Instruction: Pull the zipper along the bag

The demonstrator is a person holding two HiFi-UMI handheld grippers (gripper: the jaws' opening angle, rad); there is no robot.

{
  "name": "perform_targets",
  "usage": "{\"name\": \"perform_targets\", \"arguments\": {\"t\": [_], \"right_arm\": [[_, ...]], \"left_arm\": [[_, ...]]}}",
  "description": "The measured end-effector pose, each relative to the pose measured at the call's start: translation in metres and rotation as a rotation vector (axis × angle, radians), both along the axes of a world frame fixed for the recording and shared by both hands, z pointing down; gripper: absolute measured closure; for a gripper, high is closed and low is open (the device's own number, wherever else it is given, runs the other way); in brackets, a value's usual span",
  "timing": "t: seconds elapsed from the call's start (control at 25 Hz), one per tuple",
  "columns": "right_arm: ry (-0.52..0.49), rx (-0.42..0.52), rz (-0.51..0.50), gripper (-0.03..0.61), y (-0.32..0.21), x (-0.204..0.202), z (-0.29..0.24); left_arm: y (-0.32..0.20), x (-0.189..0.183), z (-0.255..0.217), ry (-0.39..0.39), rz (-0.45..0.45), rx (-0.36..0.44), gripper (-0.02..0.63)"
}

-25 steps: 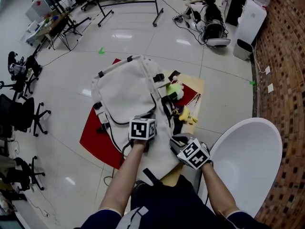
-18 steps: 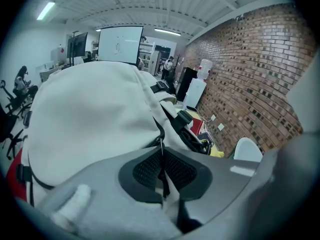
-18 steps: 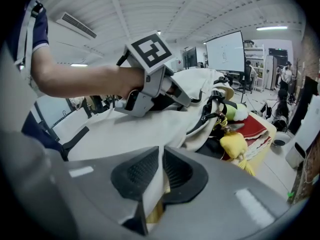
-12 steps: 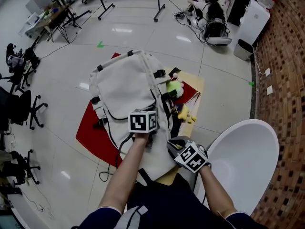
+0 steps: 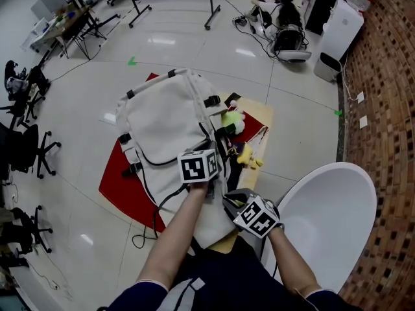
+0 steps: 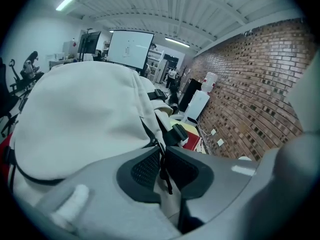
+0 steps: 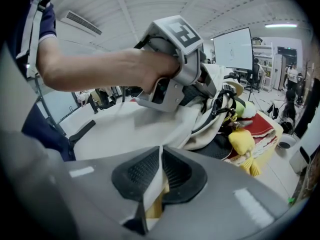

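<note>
A white backpack [image 5: 165,118] with black zippers lies on the floor. In the head view my left gripper [image 5: 201,164] sits at its near right edge, over the zipper line. Seen from the left gripper view, the black zipper pull cord [image 6: 163,173] hangs between the jaws of that gripper [image 6: 163,164]. The jaws have just been opening, and a narrow gap shows beside the cord. My right gripper [image 5: 228,198] is just beside it at the bag's near corner. Its jaws [image 7: 161,171] have just been closing and pinch a fold of the white bag fabric [image 7: 156,184].
The bag rests on a red mat [image 5: 120,186] and a yellow board [image 5: 262,116]. Green [image 5: 232,118] and yellow [image 5: 246,155] plush toys lie by its right side. A white round tub [image 5: 327,219] stands at the right, near a brick wall [image 5: 389,76]. Office chairs [image 5: 26,151] stand at the left.
My left gripper has crept a little to the right and further away along the bag's edge. The right gripper stays at the near corner.
</note>
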State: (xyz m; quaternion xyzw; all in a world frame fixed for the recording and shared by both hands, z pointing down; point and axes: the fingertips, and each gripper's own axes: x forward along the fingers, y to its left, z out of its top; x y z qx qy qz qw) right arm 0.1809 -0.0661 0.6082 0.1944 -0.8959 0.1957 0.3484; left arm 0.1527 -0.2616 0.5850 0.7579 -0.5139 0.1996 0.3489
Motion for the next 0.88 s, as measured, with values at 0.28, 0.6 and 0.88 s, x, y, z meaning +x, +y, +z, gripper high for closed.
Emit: {"name": "perform_targets", "arguments": {"t": [0.28,0.6,0.88], "right_arm": [[-0.006,0.009,0.053,0.466,-0.018,0.018,-0.006],[-0.02,0.159,0.142,0.445,-0.103,0.022,-0.055],[0.048,0.142,0.176,0.479,-0.152,-0.033,-0.04]], "left_arm": [[0.014,0.006,0.003,-0.078,0.158,-0.013,0.532],[0.033,-0.02,-0.015,-0.251,0.386,0.117,0.503],[0.037,-0.06,-0.006,-0.416,0.528,0.138,0.503]]}}
